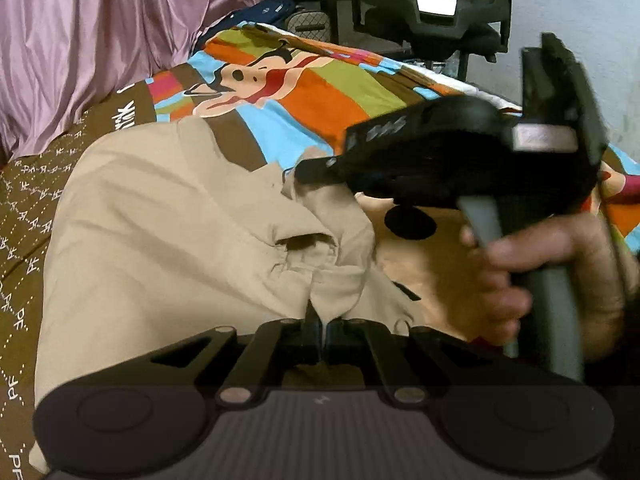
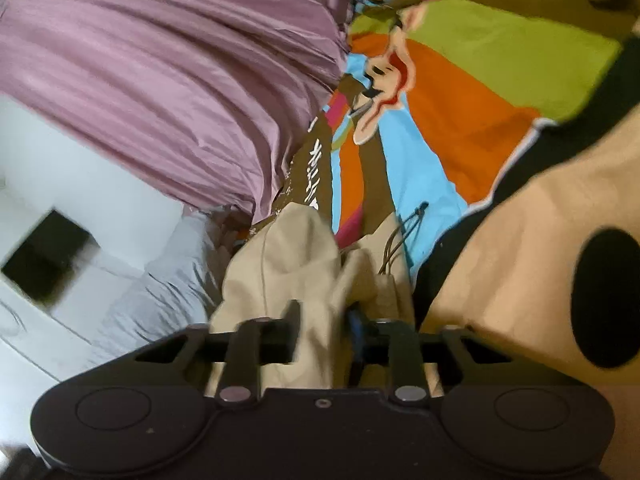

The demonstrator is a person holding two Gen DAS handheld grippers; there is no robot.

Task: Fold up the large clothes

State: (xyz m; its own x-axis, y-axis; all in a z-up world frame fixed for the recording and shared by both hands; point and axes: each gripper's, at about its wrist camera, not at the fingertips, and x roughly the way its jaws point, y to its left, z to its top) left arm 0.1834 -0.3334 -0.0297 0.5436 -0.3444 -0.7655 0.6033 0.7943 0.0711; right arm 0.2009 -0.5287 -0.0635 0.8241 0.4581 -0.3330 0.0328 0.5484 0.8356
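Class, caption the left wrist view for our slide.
Left tongs pinch beige garment on colourful bedsheet.

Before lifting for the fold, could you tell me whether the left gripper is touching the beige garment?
Touching: the left wrist view shows the left gripper pinching the beige garment.

**Garment on the bedspread, grippers at its near edge**

The garment (image 1: 168, 232) lies spread on the bedspread (image 1: 320, 92). Behind the garment and to its left, a curtain (image 1: 120, 32) hangs down to the bedspread. Beyond the bedspread's far edge stands an office chair (image 1: 432, 4). The left gripper (image 1: 320, 332) meets the garment's near edge; the right gripper (image 1: 316, 170) reaches in from the garment's right.
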